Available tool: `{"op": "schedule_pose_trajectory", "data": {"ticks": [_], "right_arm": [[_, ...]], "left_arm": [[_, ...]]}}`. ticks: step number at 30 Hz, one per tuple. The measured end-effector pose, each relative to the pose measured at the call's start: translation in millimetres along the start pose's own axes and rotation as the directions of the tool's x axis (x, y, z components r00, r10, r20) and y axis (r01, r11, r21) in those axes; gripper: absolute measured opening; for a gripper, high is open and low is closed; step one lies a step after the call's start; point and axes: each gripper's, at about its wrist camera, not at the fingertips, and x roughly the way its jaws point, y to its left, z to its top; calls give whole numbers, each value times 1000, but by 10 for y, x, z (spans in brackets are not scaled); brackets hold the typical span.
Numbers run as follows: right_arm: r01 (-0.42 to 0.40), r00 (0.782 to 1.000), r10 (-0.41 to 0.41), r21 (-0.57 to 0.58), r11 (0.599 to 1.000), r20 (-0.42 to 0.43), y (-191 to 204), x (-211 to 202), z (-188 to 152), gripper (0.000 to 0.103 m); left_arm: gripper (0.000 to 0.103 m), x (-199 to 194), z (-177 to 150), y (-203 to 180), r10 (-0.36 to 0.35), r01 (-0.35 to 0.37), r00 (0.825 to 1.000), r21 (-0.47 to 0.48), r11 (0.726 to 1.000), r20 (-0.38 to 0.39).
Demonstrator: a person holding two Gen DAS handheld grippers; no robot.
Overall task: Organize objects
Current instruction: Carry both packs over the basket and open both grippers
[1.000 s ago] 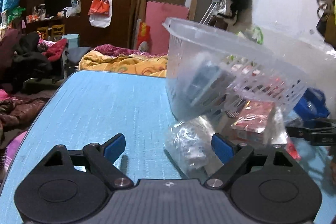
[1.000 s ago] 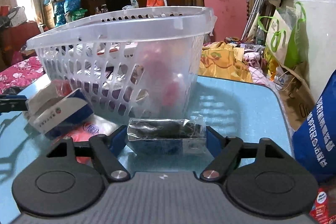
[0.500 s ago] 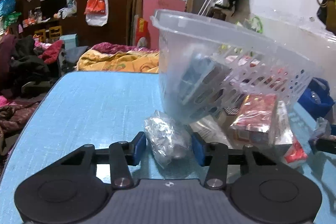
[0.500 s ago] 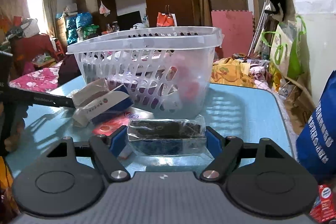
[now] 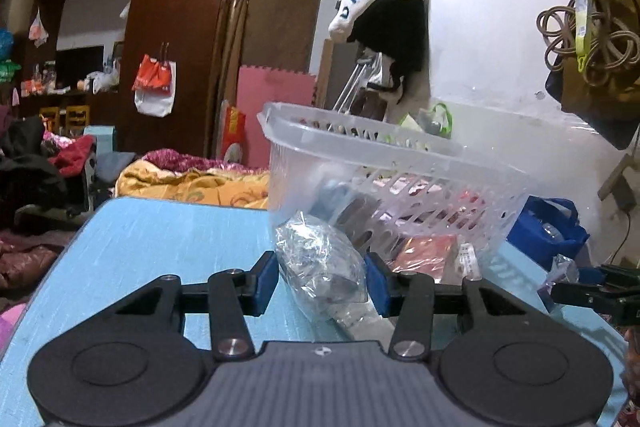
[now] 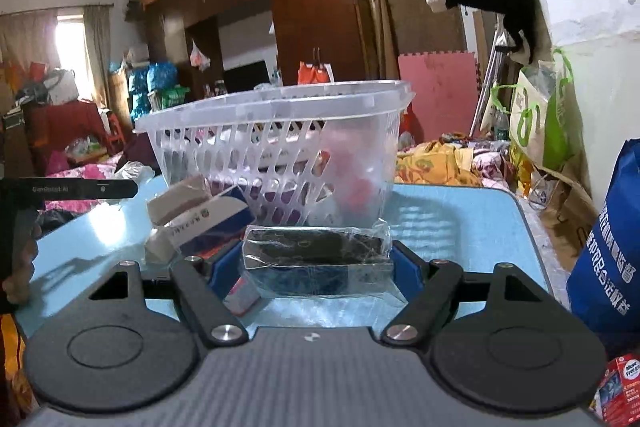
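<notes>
The left gripper [image 5: 322, 279] is seen clenched on a crinkled clear packet [image 5: 320, 259], pinched between its blue pads just in front of the basket [image 5: 360, 147]. The packet's long axis runs forward and slightly upward toward the basket wall, and its top sits below the basket rim. The right gripper [image 6: 314, 263] is clamped on a flat dark item in clear wrap [image 6: 316, 255], whose long axis lies crosswise between the pads; it is held just short of the basket [image 6: 280, 115], again lower than the rim. Both loads are judged to need lifting over the rim, and neither arm appears clearly nearer. Beside the basket base, on the blue table [image 5: 160, 235], a white and blue box [image 6: 208, 219] and a red packet [image 5: 428, 247] are left lying.

Compared with one second ago, the left gripper has gone from spread wide beside the packet to closed on it, while the right grip is unchanged and both views have risen.
</notes>
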Motion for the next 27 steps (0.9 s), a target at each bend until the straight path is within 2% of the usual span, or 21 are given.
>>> {"op": "schedule_pose_trajectory", "data": {"ticks": [5, 11, 13, 15, 17, 19, 22, 25, 27], "right_arm": [[5, 999, -5, -2, 1000, 45, 17, -53, -15, 79], [30, 985, -32, 12, 999, 172, 27, -228, -71, 79], [30, 983, -33, 21, 999, 182, 15, -248, -28, 79], [-9, 983, 3, 30, 1000, 186, 25, -285, 94, 79], [-12, 977, 11, 1, 1000, 212, 105, -355, 293, 79], [4, 974, 7, -52, 999, 227, 221, -372, 580, 79], [25, 975, -2, -102, 994, 224, 315, -209, 1048, 79], [6, 989, 8, -95, 995, 151, 294, 140, 1401, 80], [13, 995, -3, -104, 995, 96, 298, 397, 1536, 80]], "left_arm": [[51, -98, -9, -30, -14, 13, 999, 20, 1000, 52], [51, -238, -12, -69, -40, 35, 991, 39, 999, 131], [51, -298, 48, -74, -61, 59, 988, 19, 998, 143], [51, -371, 173, -154, -83, 77, 984, 42, 996, 158], [51, -394, 387, -291, -90, 77, 980, 78, 994, 177], [51, -331, 636, -398, -115, 101, 980, 90, 991, 165], [51, -71, 1000, -528, -111, 103, 987, 74, 992, 116], [51, 294, 1238, -619, -94, 94, 995, 14, 996, 13], [51, 469, 1288, -676, -42, 43, 999, 23, 999, -19]]}}
